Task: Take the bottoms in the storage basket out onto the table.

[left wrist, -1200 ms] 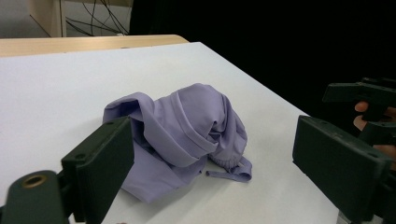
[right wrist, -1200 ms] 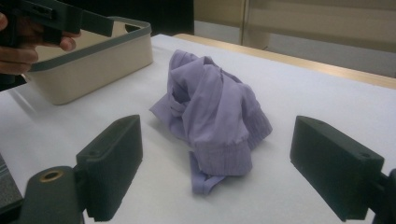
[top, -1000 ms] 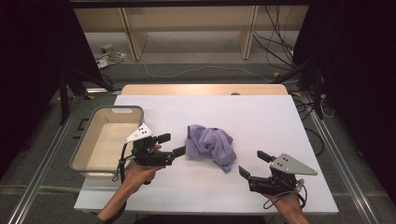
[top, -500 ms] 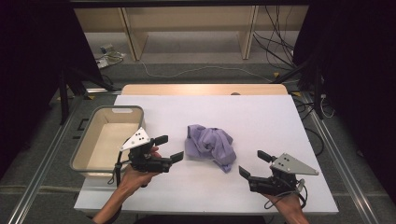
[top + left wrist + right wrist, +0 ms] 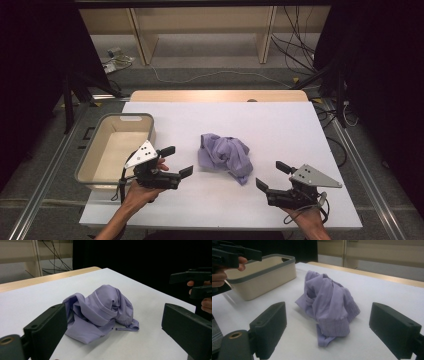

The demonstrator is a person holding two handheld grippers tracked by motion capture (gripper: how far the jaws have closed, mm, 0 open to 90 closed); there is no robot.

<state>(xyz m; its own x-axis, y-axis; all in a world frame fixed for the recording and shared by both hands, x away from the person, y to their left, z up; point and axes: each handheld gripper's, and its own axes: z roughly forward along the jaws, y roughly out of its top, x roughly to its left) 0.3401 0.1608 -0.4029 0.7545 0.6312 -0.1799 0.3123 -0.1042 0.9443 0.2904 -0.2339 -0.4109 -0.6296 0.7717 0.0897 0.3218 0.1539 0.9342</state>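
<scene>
Lilac garment (image 5: 224, 156) crumpled, long axis toward right gripper (image 5: 272, 176), both grippers wide, left gripper (image 5: 176, 161) just opening, nothing between.

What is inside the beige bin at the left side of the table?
The bin looks empty: its bare beige floor shows in the high view. The near right corner is hidden behind the left gripper and hand, so I cannot tell what is there.

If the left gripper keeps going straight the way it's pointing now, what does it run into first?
Most likely the crumpled purple cloth: it lies centred between the open, empty jaws of the left gripper, with bare white table between. Depth is hard to judge.
</scene>
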